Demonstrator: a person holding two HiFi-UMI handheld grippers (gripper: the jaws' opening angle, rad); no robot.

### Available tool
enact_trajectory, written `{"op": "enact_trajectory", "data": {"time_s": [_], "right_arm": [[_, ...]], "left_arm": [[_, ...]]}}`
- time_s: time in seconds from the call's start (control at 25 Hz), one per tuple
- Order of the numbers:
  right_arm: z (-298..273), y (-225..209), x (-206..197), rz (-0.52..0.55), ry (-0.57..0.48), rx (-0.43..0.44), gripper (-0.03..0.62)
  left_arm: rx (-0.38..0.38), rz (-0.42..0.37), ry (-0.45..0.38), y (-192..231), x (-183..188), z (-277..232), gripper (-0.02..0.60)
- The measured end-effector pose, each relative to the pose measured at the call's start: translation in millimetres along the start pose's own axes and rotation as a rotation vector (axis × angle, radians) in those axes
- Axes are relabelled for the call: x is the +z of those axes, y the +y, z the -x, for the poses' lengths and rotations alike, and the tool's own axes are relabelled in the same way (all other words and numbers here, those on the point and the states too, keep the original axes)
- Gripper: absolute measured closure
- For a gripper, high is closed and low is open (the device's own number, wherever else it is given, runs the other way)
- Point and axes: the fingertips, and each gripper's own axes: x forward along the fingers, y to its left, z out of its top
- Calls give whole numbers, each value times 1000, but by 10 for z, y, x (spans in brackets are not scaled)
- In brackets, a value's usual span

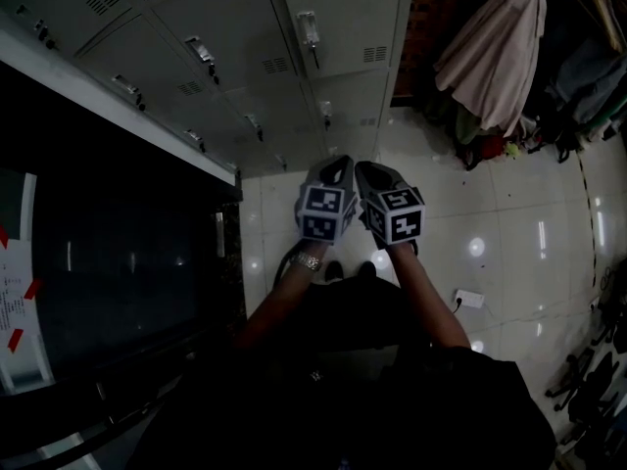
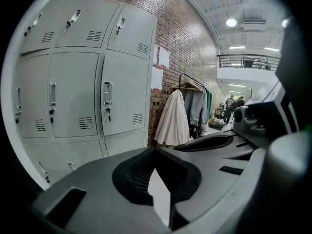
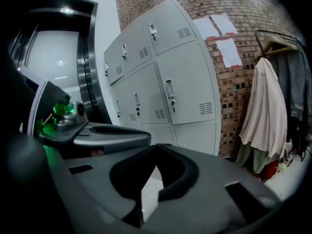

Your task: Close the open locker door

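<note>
A bank of grey lockers [image 1: 245,37] stands ahead of me, also seen in the left gripper view [image 2: 78,96] and the right gripper view [image 3: 180,82]. Every locker door that I see sits flush, with its handle and keyhole showing. No open door is in any view. My left gripper [image 1: 338,162] and right gripper [image 1: 368,168] are held side by side at chest height, well short of the lockers. The left gripper [image 2: 155,150] has its jaws closed tip to tip, with nothing between them. The right gripper [image 3: 157,146] is shut and empty too.
A dark glass panel in a metal frame [image 1: 108,262] fills the left. A beige garment [image 1: 495,52] hangs on a rack against the brick wall [image 2: 180,38] to the right of the lockers. A white power strip [image 1: 468,299] lies on the glossy tiled floor.
</note>
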Motion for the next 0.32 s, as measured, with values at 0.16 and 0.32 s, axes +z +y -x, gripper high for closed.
{"op": "enact_trajectory", "data": {"time_s": [0.16, 0.32], "right_arm": [[-79, 56, 25, 25, 13, 14, 589], [-44, 55, 99, 38, 5, 21, 589]], "left_arm": [[11, 1, 1, 109, 3, -44, 588], [8, 18, 1, 111, 7, -78, 587]]}}
